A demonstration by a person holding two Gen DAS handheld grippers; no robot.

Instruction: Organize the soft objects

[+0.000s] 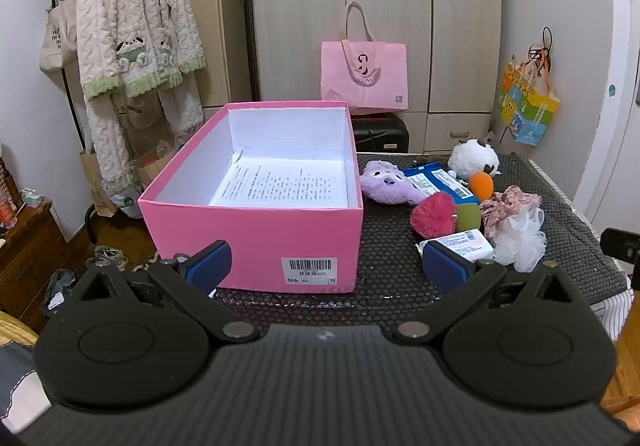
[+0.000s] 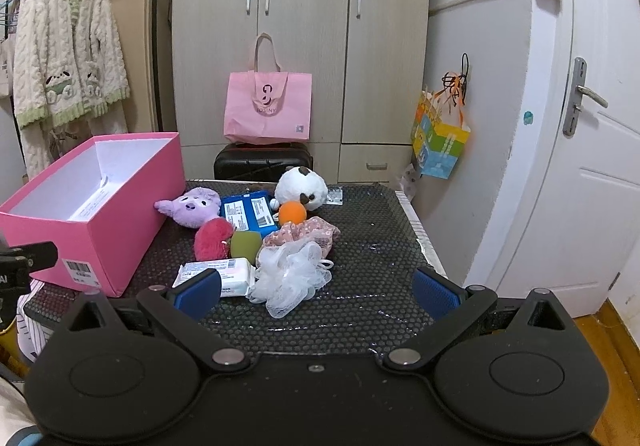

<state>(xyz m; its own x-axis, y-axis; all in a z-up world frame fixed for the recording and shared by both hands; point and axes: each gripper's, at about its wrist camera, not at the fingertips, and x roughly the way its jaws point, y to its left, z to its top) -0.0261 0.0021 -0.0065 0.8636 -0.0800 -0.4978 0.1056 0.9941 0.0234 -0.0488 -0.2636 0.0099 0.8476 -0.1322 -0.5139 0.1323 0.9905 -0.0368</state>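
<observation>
Surface [image 2: 360, 246]: black mat with a honeycomb pattern, in a bedroom. Behind it a beige wardrobe [image 2: 304, 26], a black suitcase [image 2: 262, 162] with a pink tote bag [image 2: 268, 114] on top, lettering partly readable as "JOSINY". Fleece robe [image 1: 132, 26] hangs on a rack at left; white door [image 2: 580, 126] at right, a colourful paper bag [image 2: 440, 142] hung on the wall beside it.

Pink box [image 1: 256, 214] stands open on the left part of the surface, white inside, with a printed sheet [image 1: 280, 186] lying on its floor; text too small to read. Barcode label [image 1: 310, 270] on the near wall; digits unclear.

Soft things lie clustered right of the box, all outside it: purple plush [image 2: 192, 208], white plush ball [image 2: 300, 186], orange ball [image 2: 292, 212], red pompom [image 2: 212, 238], green sponge [image 2: 244, 244], pink floral scrunchie [image 2: 304, 236], white mesh puff [image 2: 292, 278]. Among them a blue pouch [image 2: 248, 214] with shipping labels and a wipes pack [image 2: 224, 274], print illegible.

Left tongs [image 1: 326, 270]: spread wide, holding nothing, in front of the box's near wall. Right tongs [image 2: 318, 290]: spread wide, holding nothing, low over the mat with the mesh puff between the blue pads [image 2: 434, 292]; contact cannot be told.
</observation>
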